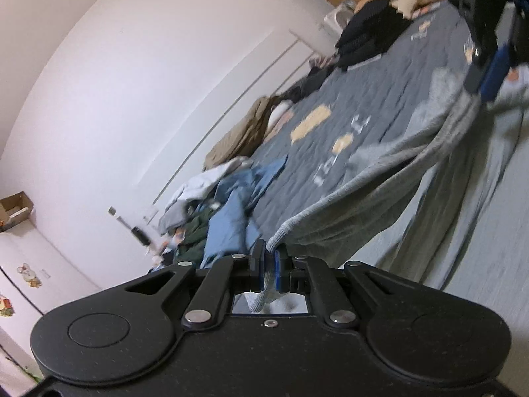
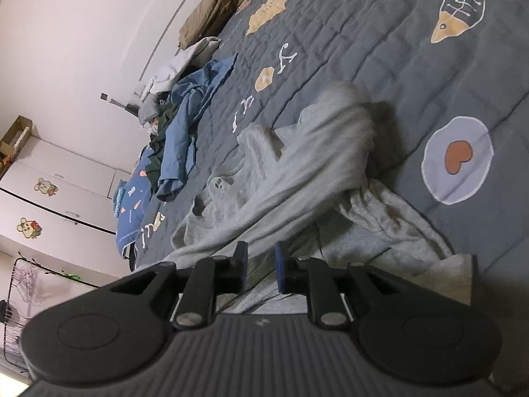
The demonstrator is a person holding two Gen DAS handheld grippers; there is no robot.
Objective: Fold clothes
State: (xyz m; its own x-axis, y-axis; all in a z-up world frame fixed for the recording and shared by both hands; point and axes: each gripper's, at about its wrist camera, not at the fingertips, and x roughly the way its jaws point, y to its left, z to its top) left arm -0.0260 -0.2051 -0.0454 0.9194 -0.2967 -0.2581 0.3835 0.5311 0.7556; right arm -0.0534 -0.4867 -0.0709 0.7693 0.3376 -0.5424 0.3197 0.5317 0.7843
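— So what does the room look like?

— Mostly a bed (image 2: 380, 33) under a dark grey quilt with cartoon prints: a fish skeleton, a pale disc with a brown heart, some tan patches. White walls run along its far side, and a white wardrobe (image 2: 66, 182) with animal stickers stands in the corner with a cardboard box (image 2: 16, 132) on top.

— Any other clothes about?

— A heap of blue garments (image 2: 185, 125) and pale ones lies along the far edge of the bed, and a dark pile (image 1: 370, 33) sits near the headboard end.

— And the piece being folded?

— The grey sweatshirt (image 2: 297, 172) lies rumpled on the quilt near the bed's front edge, partly lifted and blurred.

— How are the hands posed?

— The left gripper (image 1: 269, 258) points nearly level across the bed, its jaws pressed together on the sweatshirt's ribbed edge, the cloth stretched away from it. The right gripper (image 2: 261, 264) tilts downward over the sweatshirt, its jaws spread a little, with grey fabric beneath the gap but not pinched
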